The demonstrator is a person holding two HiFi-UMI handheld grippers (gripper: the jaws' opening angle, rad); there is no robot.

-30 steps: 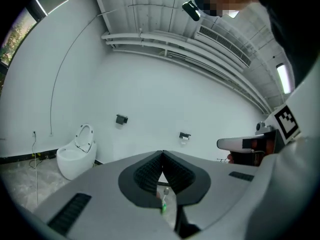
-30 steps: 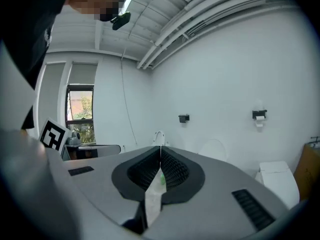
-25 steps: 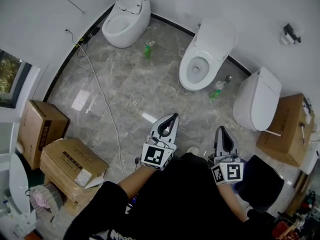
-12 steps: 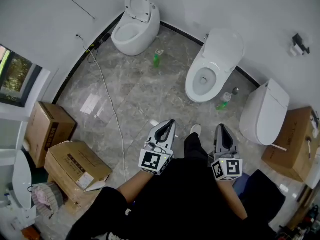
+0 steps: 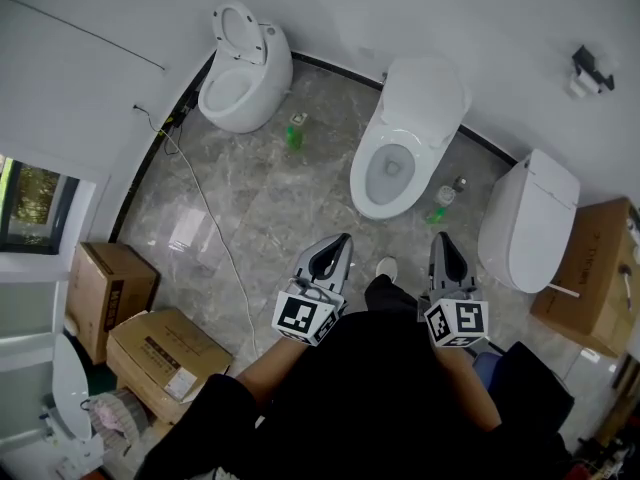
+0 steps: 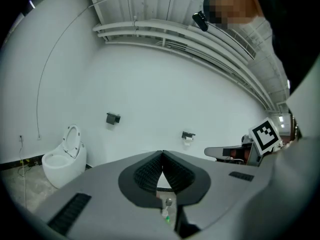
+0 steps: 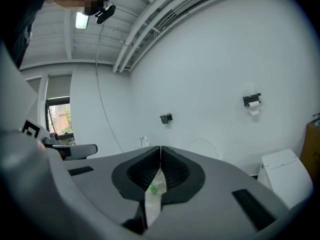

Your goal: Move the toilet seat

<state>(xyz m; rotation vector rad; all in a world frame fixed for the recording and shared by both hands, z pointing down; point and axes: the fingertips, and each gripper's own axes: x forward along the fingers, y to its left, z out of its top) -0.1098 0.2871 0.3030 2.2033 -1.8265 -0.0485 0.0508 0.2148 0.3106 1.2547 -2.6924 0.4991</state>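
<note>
One toilet seat (image 5: pixel 361 174) looks to be the one meant, though that is my guess: the ring lying flat on the bowl of the middle toilet (image 5: pixel 372 206) of three along the curved wall. Its lid (image 5: pixel 427 90) is tipped up behind it. Seen from the head view, the seat's long axis runs on a slant, with the hinge end far and to the right and the rounded front end near and to the left, facing the person. Both grippers hang short of it, over the marble floor (image 5: pixel 250 208), touching nothing. The left gripper (image 5: pixel 341 244) sits just off the front of the bowl and seems slightly the nearer. The right gripper (image 5: pixel 441 244) stands off the bowl's right flank, near a green bottle (image 5: pixel 436 211) set beside the base. Each has its fingers pressed together on nothing. The seat's free front edge lies ahead of and between the two tips, so it probably calls for a reach forward and down.
</note>
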